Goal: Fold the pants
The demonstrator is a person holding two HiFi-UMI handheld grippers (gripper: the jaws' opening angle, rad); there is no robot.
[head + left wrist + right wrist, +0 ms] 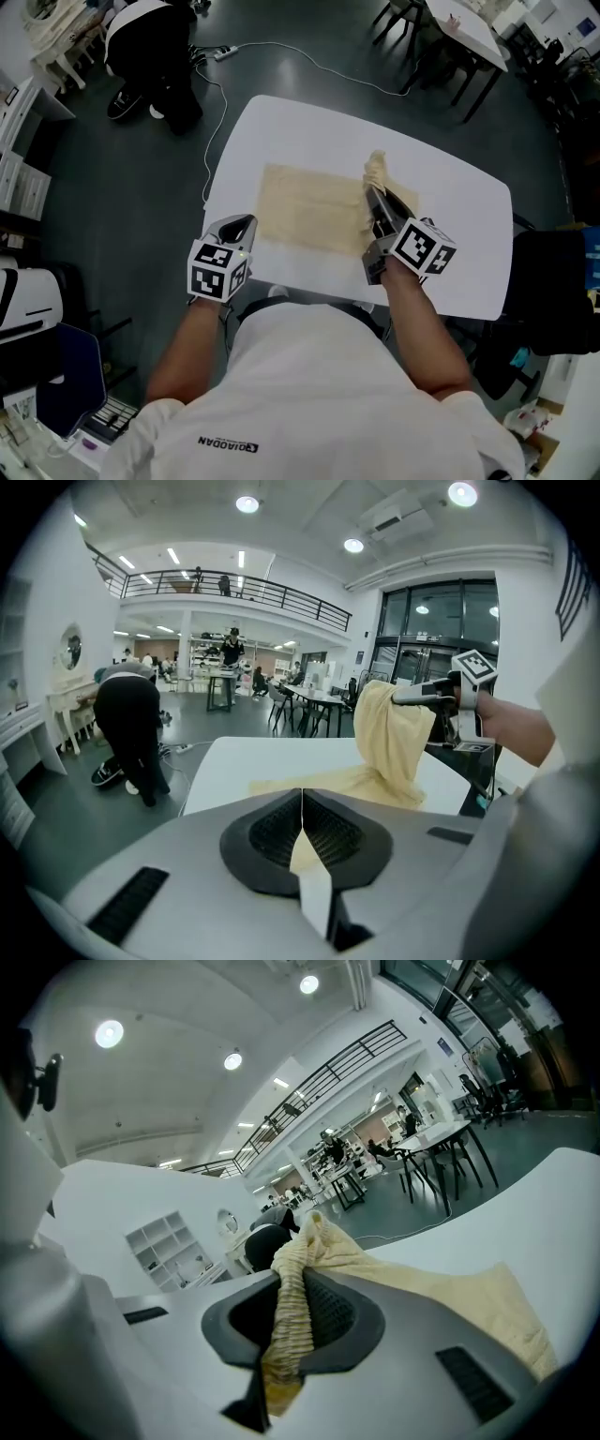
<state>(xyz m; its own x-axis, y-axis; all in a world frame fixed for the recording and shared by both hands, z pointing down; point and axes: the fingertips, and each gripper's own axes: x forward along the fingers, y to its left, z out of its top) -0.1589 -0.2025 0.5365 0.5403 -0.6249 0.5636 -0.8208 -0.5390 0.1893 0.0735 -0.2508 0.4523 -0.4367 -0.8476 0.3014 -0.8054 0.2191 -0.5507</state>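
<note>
Overhead, the head view alone lays out the whole scene: the pants (309, 211), pale yellow, lie flat across the middle of a white table (450, 216), with their right end gathered up into a bunch. The right gripper (377, 202) holds that bunch above the tabletop, and the left gripper (246, 223) sits low at the cloth's left edge, close to the table's near edge.

Only the gripper views show the grips. In the right gripper view, the right gripper (298, 1288) has its jaws nearly closed on a ribbed, elastic-looking band of the pants (450, 1307), which hangs through the narrow gap between them. In the left gripper view, the left gripper (302, 799) has its pads drawn together to a thin line, with a sliver of the same yellow cloth between them. That view also shows what the head view flattens: the lifted end of the pants (394, 742) draping down in a tall fold from the other gripper.

Bare table surface surrounds the cloth on every side, widest at the far right corner. Beyond the table's far left corner a cable (309, 61) trails over the dark floor, and a person in dark clothes (150, 47) bends over well apart from the table. Other tables and chairs (459, 28) stand farther off at the upper right.
</note>
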